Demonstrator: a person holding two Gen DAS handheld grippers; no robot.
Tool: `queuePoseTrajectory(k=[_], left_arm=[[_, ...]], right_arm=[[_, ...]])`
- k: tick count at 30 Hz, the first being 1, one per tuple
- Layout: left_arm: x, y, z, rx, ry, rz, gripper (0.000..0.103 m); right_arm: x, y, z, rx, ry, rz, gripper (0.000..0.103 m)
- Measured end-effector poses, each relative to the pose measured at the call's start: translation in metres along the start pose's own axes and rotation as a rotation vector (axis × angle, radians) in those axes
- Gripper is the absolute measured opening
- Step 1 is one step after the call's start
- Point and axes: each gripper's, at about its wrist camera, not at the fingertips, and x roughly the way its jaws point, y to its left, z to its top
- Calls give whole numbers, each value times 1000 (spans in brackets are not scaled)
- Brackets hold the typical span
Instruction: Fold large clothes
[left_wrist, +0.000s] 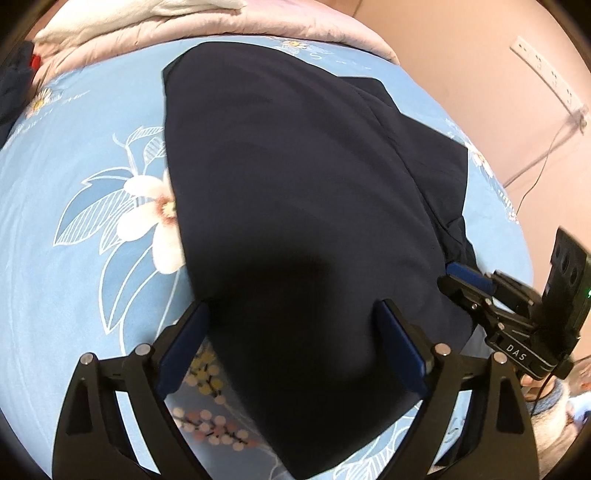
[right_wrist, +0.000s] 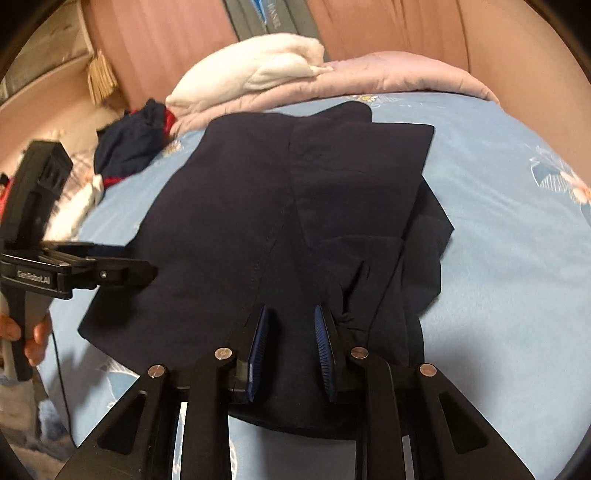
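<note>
A dark navy garment (left_wrist: 295, 206) lies folded flat on the blue flowered bedsheet (left_wrist: 74, 258); it also shows in the right wrist view (right_wrist: 280, 206). My left gripper (left_wrist: 291, 306) is wide open just above the garment's near edge, holding nothing. My right gripper (right_wrist: 290, 314) is open with a narrower gap, its fingertips over the garment's near bunched edge. The right gripper also shows in the left wrist view (left_wrist: 458, 277) at the garment's right edge. The left gripper shows in the right wrist view (right_wrist: 147, 273) at the garment's left edge.
A pink quilt (right_wrist: 369, 77) with a white blanket (right_wrist: 266, 70) on it lies at the head of the bed. A pile of dark and red clothes (right_wrist: 129, 144) lies at the far left. A wall with a power strip (left_wrist: 543, 70) is on the right.
</note>
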Motion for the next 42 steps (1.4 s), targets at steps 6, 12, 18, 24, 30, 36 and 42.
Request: queuePoseTrajectory(k=[6,12,18,24,30,36,42], left_arm=[[-31,10,34,2,-115,19,83],[-16,26,98,-86,-147,-20,54],[22,35,145,-120,-140,50,49],[64,53,162,-124,-12,82,51],[41,51,152,-133,-30,71,51],[-9,18,79,-26,-122,38,52],[-40,-23,10,46,-164,10,52]], right_arm=[[-34,2,2,36,-41,49,30],[-49,0,36,46,-161,16,30],[-9,-13,75,93,-159,-29,30],[42,-43,73,196,-14,-88,29],[42,-50,64,242,-4,-52,28],[3,-36,56,188,-94,-52,28],[-35,-8,30,99,-143,-50,28]])
